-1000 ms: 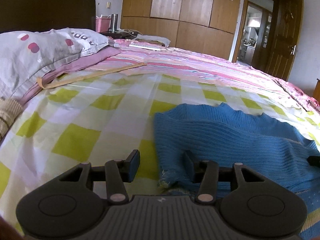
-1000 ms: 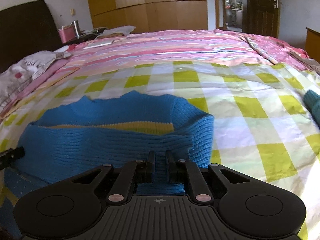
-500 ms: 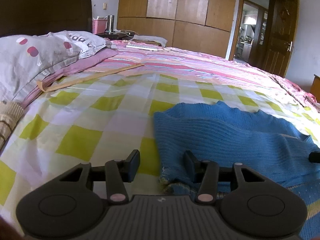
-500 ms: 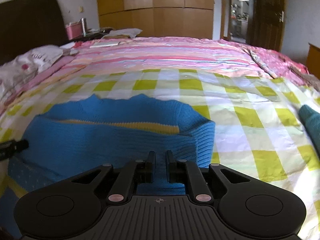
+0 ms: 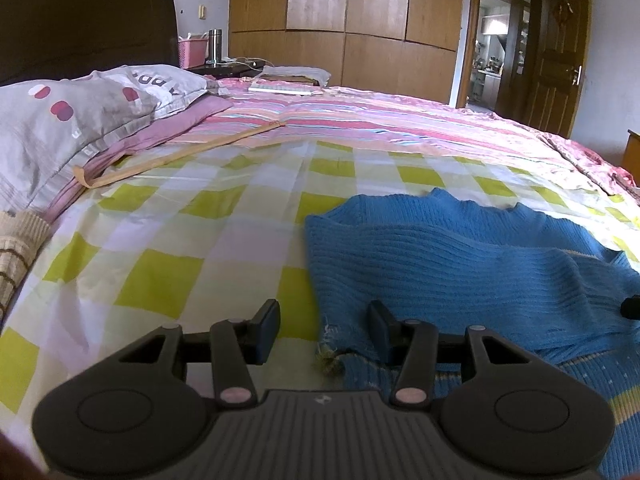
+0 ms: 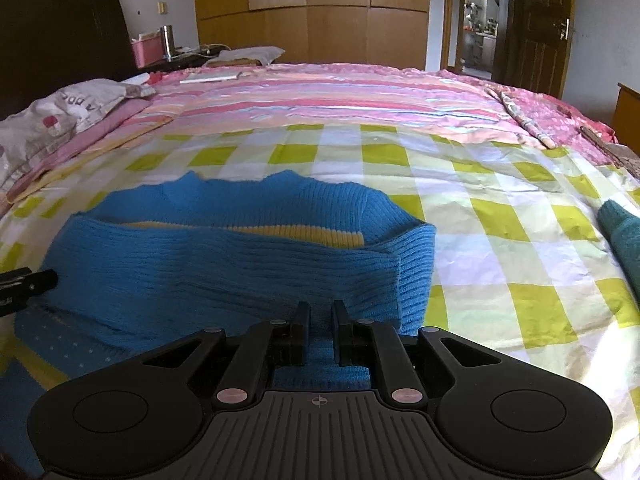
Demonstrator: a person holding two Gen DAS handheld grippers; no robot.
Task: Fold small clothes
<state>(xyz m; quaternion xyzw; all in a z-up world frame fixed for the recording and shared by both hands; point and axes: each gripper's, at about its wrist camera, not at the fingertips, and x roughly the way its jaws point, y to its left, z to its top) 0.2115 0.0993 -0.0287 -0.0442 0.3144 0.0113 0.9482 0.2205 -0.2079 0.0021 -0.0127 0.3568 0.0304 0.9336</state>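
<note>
A blue knitted sweater (image 6: 224,268) is spread on a bed covered by a checked sheet (image 5: 168,248) of yellow-green, white and pale pink squares. The sweater is partly folded: a ribbed blue layer is laid across the body, and a yellow stripe is exposed along the fold line in the right wrist view. A lower section with small pale dots and yellow bands is seen closest to both cameras.

The left gripper (image 5: 324,330) is held low over the sweater's left edge with its jaws set wide apart. A frayed corner of the knit is seen in the gap between the fingers, yet nothing is pinched (the right-hand finger sits over the blue fabric, the left-hand one over bare sheet). This same tool is glimpsed as a dark tip at the left border of the right wrist view.

The right gripper (image 6: 320,330) is brought nearly closed, only a narrow slot being left between the fingers. Blue knit is visible in that slot, and the fabric appears to be pinched there, at the near edge of the sweater.

Beyond the checked sheet, a pink striped blanket (image 6: 328,92) is spread across the far half of the bed. A grey pillow (image 5: 68,120) with red spots is set at the left, and a second, teal garment (image 6: 622,236) is lying well apart from the sweater at the right edge. Wooden wardrobes (image 5: 360,28) are ranged along the back wall.
</note>
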